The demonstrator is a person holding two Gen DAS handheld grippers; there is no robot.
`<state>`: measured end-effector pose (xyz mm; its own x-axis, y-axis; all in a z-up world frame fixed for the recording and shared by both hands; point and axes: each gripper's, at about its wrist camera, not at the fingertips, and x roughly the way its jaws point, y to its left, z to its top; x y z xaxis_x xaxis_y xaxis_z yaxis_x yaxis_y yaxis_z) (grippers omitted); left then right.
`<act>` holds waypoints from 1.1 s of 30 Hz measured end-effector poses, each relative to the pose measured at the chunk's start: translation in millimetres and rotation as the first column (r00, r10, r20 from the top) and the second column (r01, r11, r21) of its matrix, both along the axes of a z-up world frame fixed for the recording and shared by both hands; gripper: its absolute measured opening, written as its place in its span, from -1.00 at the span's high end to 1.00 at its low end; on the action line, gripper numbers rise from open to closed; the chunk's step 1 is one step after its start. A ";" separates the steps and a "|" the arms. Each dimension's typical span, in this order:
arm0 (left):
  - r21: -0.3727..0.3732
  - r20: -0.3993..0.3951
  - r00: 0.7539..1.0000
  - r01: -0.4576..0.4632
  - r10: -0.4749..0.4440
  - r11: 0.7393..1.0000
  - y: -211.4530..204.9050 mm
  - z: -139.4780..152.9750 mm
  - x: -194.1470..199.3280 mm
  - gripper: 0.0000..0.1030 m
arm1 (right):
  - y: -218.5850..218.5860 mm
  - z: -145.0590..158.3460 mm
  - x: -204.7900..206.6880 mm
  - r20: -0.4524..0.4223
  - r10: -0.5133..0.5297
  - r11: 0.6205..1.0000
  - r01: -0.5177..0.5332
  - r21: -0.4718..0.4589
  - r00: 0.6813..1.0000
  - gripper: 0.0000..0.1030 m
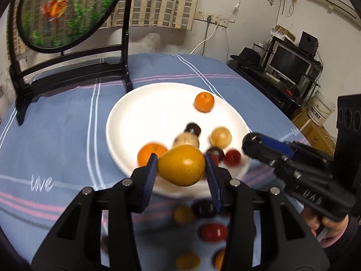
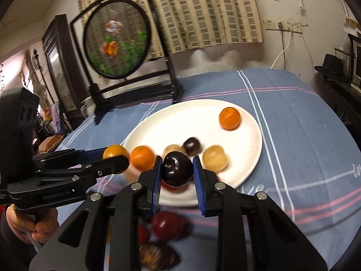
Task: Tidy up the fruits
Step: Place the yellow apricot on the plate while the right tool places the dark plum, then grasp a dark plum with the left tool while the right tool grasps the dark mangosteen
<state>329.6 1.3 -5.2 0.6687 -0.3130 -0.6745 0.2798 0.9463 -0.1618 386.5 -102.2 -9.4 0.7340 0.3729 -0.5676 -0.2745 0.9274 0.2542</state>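
- We carry fruit to the white plate [image 2: 252, 117]: left gripper [image 1: 181, 168] clamps a yellow pear [image 1: 181, 164], right gripper [image 2: 177, 169] a dark plum [image 2: 177, 168].
- Next, we judge: lower both over bare plate and release.

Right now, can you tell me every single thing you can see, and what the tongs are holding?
Plate: one, white, on the blue striped tablecloth.
Oranges: two on the plate, far one, near one.
Pale tan fruits: two, on the plate, one.
Dark plum: one, plate middle.
Loose fruits: several, red and yellow, blurred, on the cloth near the camera, one.
Goldfish screen: one, black frame, behind the plate.
Left tongs: shut on yellow pear.
Right tongs: shut on dark cherry.
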 end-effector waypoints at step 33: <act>0.009 -0.014 0.963 -0.268 0.268 0.963 91.5 -26.2 -95.7 -0.77 | 16.4 -26.7 -92.2 -0.158 0.134 0.979 -0.155 -0.132 0.978 -0.05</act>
